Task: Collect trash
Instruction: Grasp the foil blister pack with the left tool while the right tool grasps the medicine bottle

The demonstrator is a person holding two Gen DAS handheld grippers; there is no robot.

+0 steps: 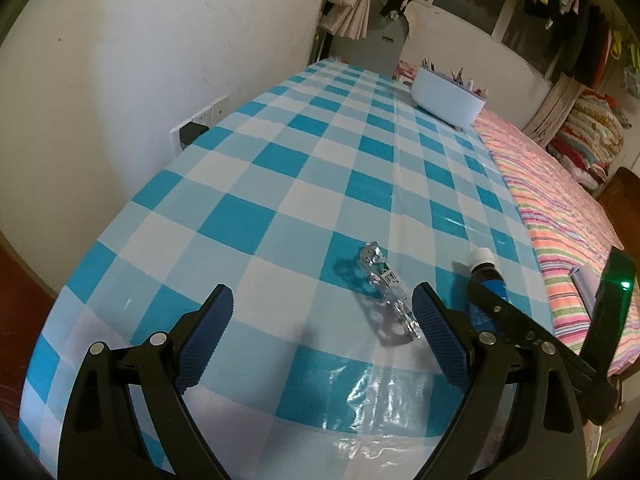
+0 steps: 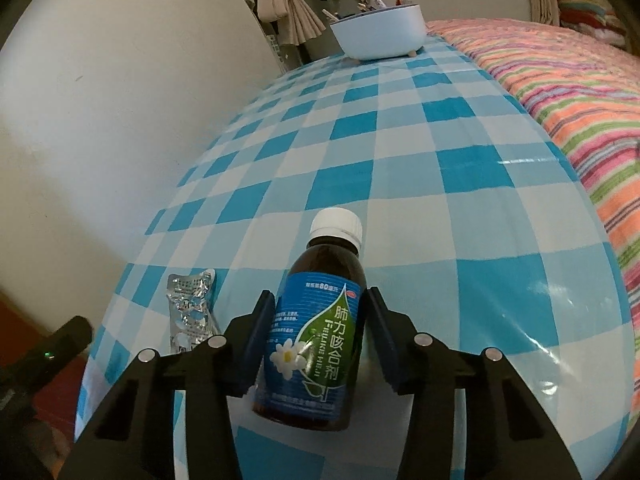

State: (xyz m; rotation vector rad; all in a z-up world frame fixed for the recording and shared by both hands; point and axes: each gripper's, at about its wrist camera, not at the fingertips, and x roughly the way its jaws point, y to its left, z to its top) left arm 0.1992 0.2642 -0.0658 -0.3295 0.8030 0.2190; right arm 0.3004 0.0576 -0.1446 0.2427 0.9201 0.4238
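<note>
A brown medicine bottle [image 2: 316,332] with a white cap and a blue-green label sits between my right gripper's [image 2: 316,308] blue pads, which are closed on its sides. The bottle also shows in the left wrist view [image 1: 486,276], held by the right gripper. A crumpled silver blister pack [image 1: 386,294] lies flat on the blue checked tablecloth [image 1: 280,184], just ahead of my left gripper [image 1: 322,300] and close to its right finger. The left gripper is wide open and empty. The blister pack also shows in the right wrist view [image 2: 190,308], left of the bottle.
A white bin [image 1: 448,98] holding several scraps stands at the table's far end, also in the right wrist view [image 2: 380,30]. A striped bedspread [image 1: 560,216] borders the table on the right. A wall [image 1: 120,80] with a socket [image 1: 196,124] runs along the left.
</note>
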